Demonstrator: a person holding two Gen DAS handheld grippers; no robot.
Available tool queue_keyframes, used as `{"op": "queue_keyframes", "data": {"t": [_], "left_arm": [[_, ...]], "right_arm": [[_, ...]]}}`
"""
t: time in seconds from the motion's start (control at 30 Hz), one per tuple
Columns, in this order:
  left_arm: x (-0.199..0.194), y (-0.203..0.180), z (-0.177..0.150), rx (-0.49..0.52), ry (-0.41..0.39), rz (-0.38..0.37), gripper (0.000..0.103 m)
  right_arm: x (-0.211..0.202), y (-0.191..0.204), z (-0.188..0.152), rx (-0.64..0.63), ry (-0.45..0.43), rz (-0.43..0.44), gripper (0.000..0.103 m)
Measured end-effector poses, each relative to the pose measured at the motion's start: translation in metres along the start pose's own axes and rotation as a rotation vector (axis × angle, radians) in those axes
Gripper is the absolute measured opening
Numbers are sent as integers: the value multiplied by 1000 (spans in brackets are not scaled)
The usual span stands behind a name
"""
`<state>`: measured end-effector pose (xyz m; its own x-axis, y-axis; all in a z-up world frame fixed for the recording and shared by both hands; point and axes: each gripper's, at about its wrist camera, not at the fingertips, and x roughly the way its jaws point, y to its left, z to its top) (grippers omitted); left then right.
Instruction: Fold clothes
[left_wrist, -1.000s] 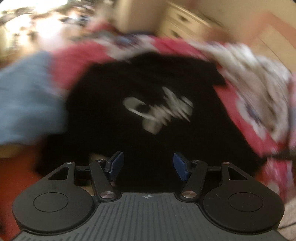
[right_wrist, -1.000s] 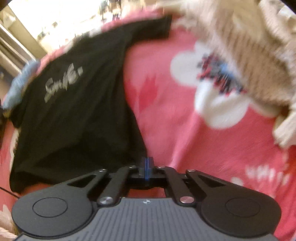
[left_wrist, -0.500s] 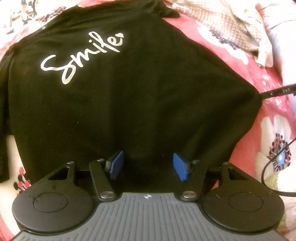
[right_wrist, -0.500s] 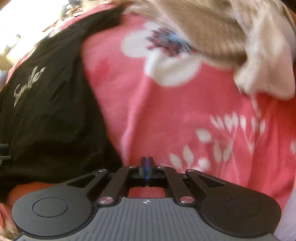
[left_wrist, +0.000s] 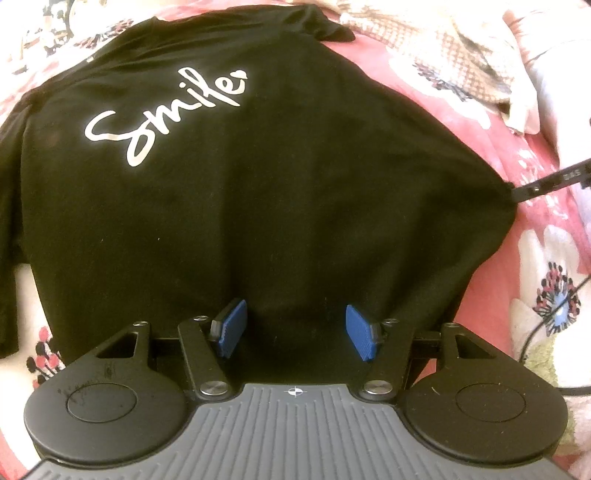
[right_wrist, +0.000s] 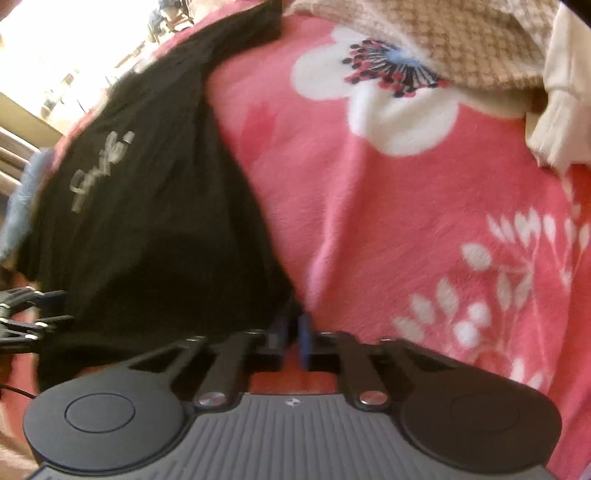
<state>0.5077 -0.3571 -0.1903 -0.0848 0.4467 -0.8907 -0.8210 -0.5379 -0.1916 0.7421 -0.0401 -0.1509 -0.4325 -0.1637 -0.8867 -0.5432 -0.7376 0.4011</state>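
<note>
The black T-shirt (left_wrist: 280, 206) is spread flat on the pink floral blanket (right_wrist: 388, 229), its white "Smile" lettering (left_wrist: 166, 114) running up toward the far side. The left gripper (left_wrist: 295, 334) sits low at the shirt's near hem with its blue fingers (left_wrist: 231, 328) spread wide apart, the dark cloth lying between and beneath them, nothing pinched. Over to the right, the shirt's bottom corner is drawn out to a point, and there the right gripper (left_wrist: 546, 182) pokes into the left camera's frame, touching that corner.

From the right wrist view, the right gripper (right_wrist: 293, 334) has its fingers brought almost together, only a thin slit showing, and the shirt's edge comes down right to them; it looks nipped there, though the blur makes the contact hard to read. The left gripper shows at the left edge of this view, against the shirt's near hem.

Far right on the blanket, a beige checked garment (right_wrist: 443, 40) lies bunched, well apart from the shirt. A thin black cable (left_wrist: 543, 325) loops over the blanket at the right.
</note>
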Motion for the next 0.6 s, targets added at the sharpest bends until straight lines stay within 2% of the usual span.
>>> {"op": "queue_keyframes", "data": {"t": [0.1, 0.33, 0.43, 0.5, 0.6], "left_arm": [[-1, 2, -1, -13, -5, -7, 60], [-2, 4, -1, -13, -8, -10, 60], [-1, 4, -2, -19, -11, -6, 60], [-1, 4, -2, -19, -10, -4, 60], [-1, 4, -1, -18, -8, -6, 60]], "right_arm": [[-10, -15, -2, 109, 13, -11, 3], [-19, -12, -2, 45, -59, -130, 6], [-19, 10, 0, -76, -83, -98, 12], [-13, 28, 2, -176, -84, -82, 24], [5, 45, 4, -296, -60, -106, 33]]}}
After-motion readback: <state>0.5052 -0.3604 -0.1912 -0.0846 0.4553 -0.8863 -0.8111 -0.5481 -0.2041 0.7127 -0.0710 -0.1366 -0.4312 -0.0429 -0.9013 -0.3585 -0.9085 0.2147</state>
